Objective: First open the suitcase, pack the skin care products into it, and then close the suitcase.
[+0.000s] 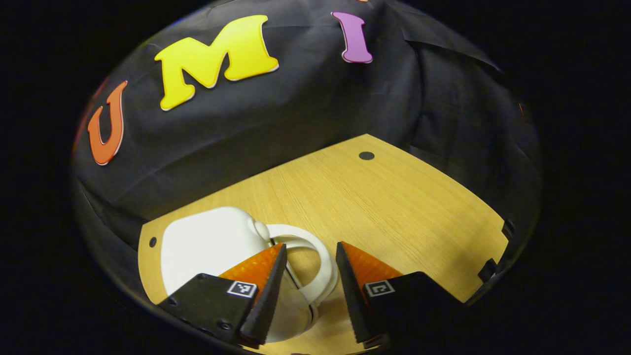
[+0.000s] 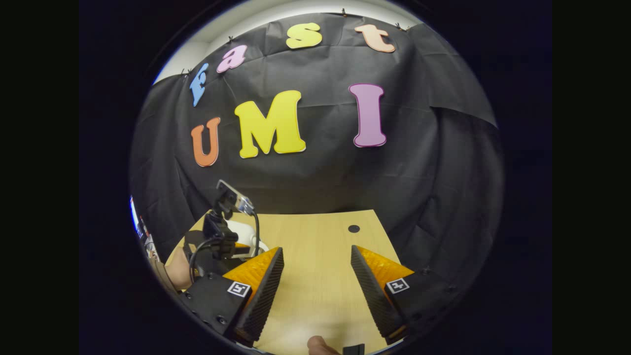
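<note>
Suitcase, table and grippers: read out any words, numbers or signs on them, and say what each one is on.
Suitcase: plain white, no text.
Table: bare wood, no text.
Left gripper: square coded tags, a pattern, not words.
Right gripper: the same kind of tags, no words.

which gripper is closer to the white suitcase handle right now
Left. The left gripper hangs open right over the white suitcase's handle, fingers either side of it. The right gripper is open over bare table, off to the suitcase's side.
</note>
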`<act>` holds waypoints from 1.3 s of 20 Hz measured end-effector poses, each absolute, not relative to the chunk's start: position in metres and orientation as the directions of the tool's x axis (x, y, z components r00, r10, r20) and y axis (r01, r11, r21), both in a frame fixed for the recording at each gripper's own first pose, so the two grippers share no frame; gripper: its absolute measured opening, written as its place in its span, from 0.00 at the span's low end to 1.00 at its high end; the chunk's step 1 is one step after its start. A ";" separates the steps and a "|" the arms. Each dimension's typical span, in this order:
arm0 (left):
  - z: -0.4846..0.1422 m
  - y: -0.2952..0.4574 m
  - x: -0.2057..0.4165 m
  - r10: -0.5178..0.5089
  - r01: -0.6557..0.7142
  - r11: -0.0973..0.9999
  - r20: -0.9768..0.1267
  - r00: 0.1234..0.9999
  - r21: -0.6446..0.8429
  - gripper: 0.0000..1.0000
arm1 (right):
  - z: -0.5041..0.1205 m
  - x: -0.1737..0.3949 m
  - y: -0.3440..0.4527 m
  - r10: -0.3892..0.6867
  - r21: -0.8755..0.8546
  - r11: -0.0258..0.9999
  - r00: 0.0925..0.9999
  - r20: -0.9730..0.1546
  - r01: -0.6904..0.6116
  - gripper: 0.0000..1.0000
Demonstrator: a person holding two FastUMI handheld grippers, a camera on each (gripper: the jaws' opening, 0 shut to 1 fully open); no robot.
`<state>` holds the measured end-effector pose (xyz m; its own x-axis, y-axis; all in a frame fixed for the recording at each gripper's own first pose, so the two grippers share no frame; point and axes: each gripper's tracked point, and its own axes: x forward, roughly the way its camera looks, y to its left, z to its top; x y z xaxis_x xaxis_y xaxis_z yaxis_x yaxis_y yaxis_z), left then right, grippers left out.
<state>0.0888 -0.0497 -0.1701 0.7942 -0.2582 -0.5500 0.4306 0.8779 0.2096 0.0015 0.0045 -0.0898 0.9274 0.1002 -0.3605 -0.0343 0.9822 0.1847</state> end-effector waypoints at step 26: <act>0.033 0.129 -0.032 -0.011 0.021 0.996 -0.102 0.995 0.089 0.99 | 0.014 0.001 0.145 0.024 0.053 0.998 0.990 -0.141 -0.016 0.81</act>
